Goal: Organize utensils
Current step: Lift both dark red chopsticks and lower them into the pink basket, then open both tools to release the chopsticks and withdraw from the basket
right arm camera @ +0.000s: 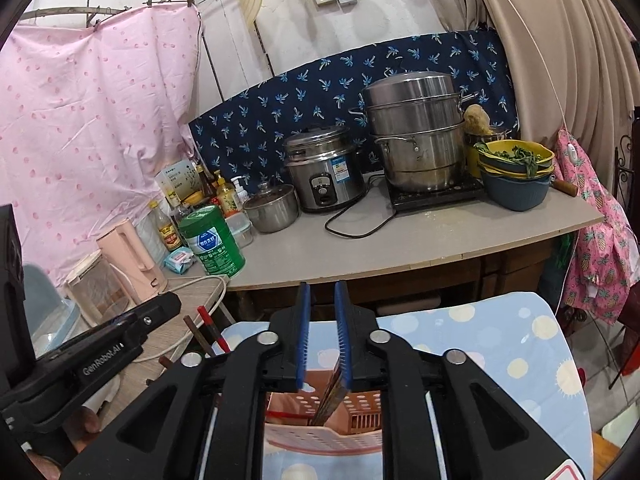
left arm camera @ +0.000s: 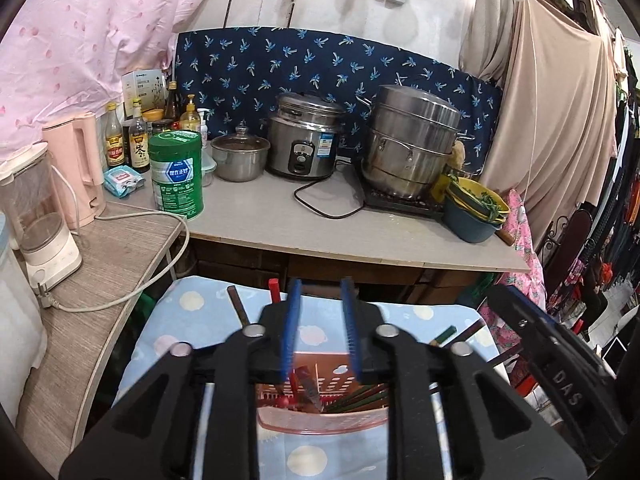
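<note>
Left gripper (left arm camera: 320, 332) spread, empty; right gripper (right arm camera: 323, 336) spread beside chopsticks (right arm camera: 330, 396) (light, stiff, slippery) in near basket (right arm camera: 320, 440); grasp mid-shaft.

Pink perforated basket (left arm camera: 320, 420), blue dotted cloth (left arm camera: 192, 320)

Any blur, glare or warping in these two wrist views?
Left wrist: strong fisheye, counter edge bows, black vignette in the corners, even indoor light, all sharp. Right wrist: same warping, soft highlights on the steamer pot, no blown-out glare, no motion blur.
</note>
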Action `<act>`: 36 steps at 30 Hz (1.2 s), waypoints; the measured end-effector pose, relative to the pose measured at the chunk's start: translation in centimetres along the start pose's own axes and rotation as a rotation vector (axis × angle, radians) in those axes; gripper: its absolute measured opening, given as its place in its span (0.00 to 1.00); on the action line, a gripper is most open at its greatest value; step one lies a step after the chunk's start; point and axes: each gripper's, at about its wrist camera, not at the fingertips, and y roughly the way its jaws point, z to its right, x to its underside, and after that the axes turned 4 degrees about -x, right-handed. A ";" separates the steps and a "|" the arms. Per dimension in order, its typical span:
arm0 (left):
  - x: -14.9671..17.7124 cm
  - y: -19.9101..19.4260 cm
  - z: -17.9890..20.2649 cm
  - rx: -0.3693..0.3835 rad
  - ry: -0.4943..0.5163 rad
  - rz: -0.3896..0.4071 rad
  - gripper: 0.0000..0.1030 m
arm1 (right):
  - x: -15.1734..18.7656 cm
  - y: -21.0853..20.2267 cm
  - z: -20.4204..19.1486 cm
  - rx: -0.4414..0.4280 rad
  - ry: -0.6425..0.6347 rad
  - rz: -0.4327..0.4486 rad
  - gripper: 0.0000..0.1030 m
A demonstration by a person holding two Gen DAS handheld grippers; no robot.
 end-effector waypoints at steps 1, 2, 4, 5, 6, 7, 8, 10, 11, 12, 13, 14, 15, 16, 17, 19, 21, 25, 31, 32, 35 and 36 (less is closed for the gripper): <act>0.2 -0.3 -0.1 -0.007 0.000 0.004 0.36 | 0.1 -0.4 0.0 -0.001 0.000 0.005 0.26; 0.4 -0.8 -0.1 -0.012 0.004 0.013 0.37 | 0.1 -0.9 -0.1 -0.001 -0.002 0.011 0.28; 0.8 -1.5 0.0 -0.028 0.017 0.021 0.42 | 0.5 -1.9 -0.4 0.006 -0.016 0.023 0.33; 1.1 -2.0 0.0 -0.040 0.023 0.022 0.44 | 0.8 -2.5 -0.5 0.011 -0.027 0.028 0.37; 1.4 -2.5 0.0 -0.050 0.029 0.025 0.49 | 1.2 -3.1 -0.7 0.015 -0.036 0.030 0.39; 1.7 -2.9 0.0 -0.064 0.035 0.025 0.54 | 1.5 -3.6 -0.8 0.017 -0.042 0.030 0.42; 2.2 -3.6 0.0 -0.080 0.046 0.028 0.57 | 2.0 -4.1 -0.9 0.018 -0.048 0.028 0.45; 3.3 -4.7 0.1 -0.108 0.072 0.032 0.64 | 3.0 -5.3 -1.0 0.028 -0.057 0.023 0.50; 3.8 -5.2 0.1 -0.125 0.086 0.033 0.65 | 3.6 -5.8 -1.1 0.036 -0.059 0.019 0.55; 4.3 -5.6 0.0 -0.139 0.095 0.033 0.68 | 4.3 -6.4 -1.1 0.043 -0.061 0.010 0.57; 5.0 -6.1 -0.1 -0.154 0.102 0.031 0.72 | 4.9 -6.8 -1.1 0.046 -0.061 0.003 0.59; 5.5 -6.5 -0.2 -0.165 0.106 0.025 0.75 | 5.6 -7.3 -1.1 0.054 -0.060 -0.010 0.62; 6.1 -6.9 -0.3 -0.173 0.110 0.018 0.76 | 6.1 -7.8 -1.2 0.062 -0.060 -0.018 0.63; 6.6 -7.2 -0.5 -0.179 0.114 0.012 0.77 | 6.8 -8.3 -1.1 0.068 -0.057 -0.028 0.65; 7.3 -7.6 -0.6 -0.191 0.119 0.000 0.77 | 7.5 -8.8 -1.1 0.070 -0.053 -0.037 0.66; 8.5 -8.1 -0.7 -0.201 0.128 -0.017 0.79 | 8.9 -9.6 -0.9 0.079 -0.041 -0.058 0.68; 9.7 -8.6 -0.7 -0.209 0.138 -0.033 0.79 | 10.2 -10.3 -0.9 0.091 -0.031 -0.080 0.68; 11.8 -9.8 -0.9 -0.214 0.146 -0.052 0.81 | 12.5 -11.6 -0.8 0.107 -0.019 -0.108 0.68; 13.7 -10.9 -0.9 -0.216 0.152 -0.070 0.85 | 14.7 -13.3 -1.1 0.148 -0.053 -0.118 0.71; 14.0 -10.9 -0.8 -0.216 0.151 -0.076 0.85 | 14.9 -13.5 -1.2 0.152 -0.058 -0.117 0.73; 14.8 -11.1 -0.9 -0.220 0.147 -0.094 0.85 | 15.5 -14.0 -1.4 0.156 -0.070 -0.125 0.77; 15.1 -11.1 -1.0 -0.221 0.144 -0.100 0.85 | 15.7 -14.1 -1.5 0.159 -0.073 -0.130 0.78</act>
